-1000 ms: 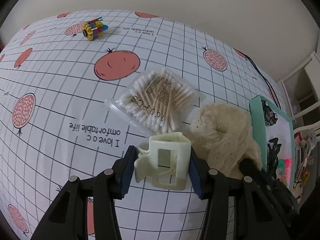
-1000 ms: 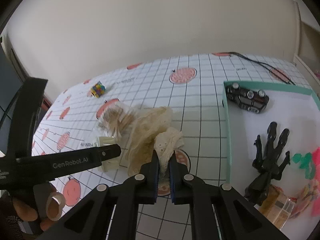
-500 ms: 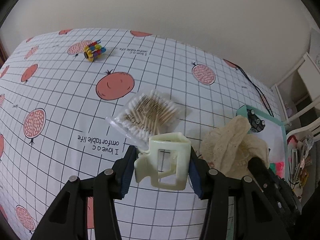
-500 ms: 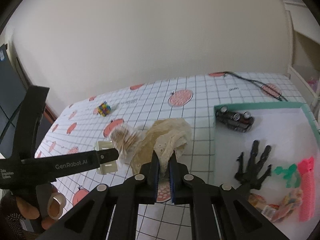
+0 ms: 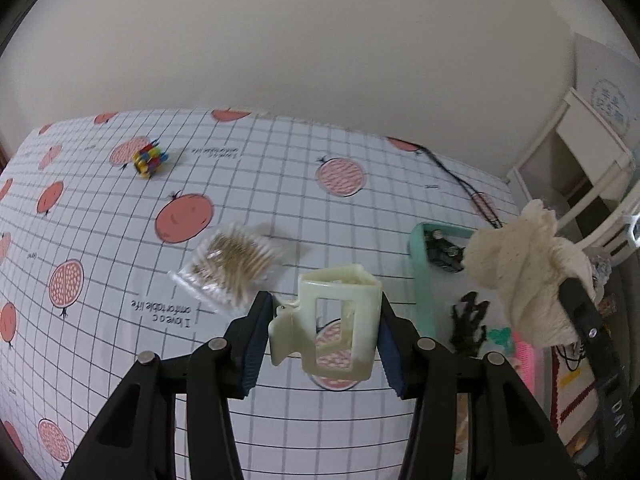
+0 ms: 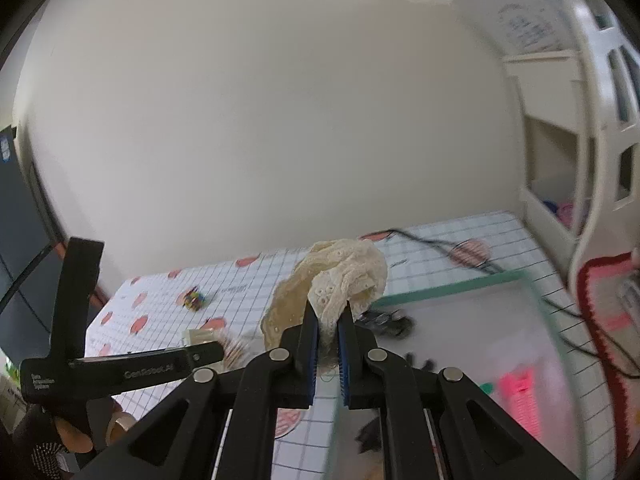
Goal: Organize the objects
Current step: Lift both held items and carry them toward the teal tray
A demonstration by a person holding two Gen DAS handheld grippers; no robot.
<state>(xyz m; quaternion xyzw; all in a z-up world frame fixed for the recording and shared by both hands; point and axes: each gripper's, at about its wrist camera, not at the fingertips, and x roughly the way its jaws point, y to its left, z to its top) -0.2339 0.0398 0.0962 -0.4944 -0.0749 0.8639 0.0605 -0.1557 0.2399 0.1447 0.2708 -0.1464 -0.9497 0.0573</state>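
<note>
Hair clip in left gripper | lace cloth in right gripper, above tray rim

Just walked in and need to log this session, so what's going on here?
A person is tidying small items off a table into a green-rimmed tray. The left tool is shut on a cream hair claw clip, held above the tablecloth. The right tool is shut on a cream lace cloth, lifted near the tray. A bag of cotton swabs and a colorful toy lie on the table.
</note>
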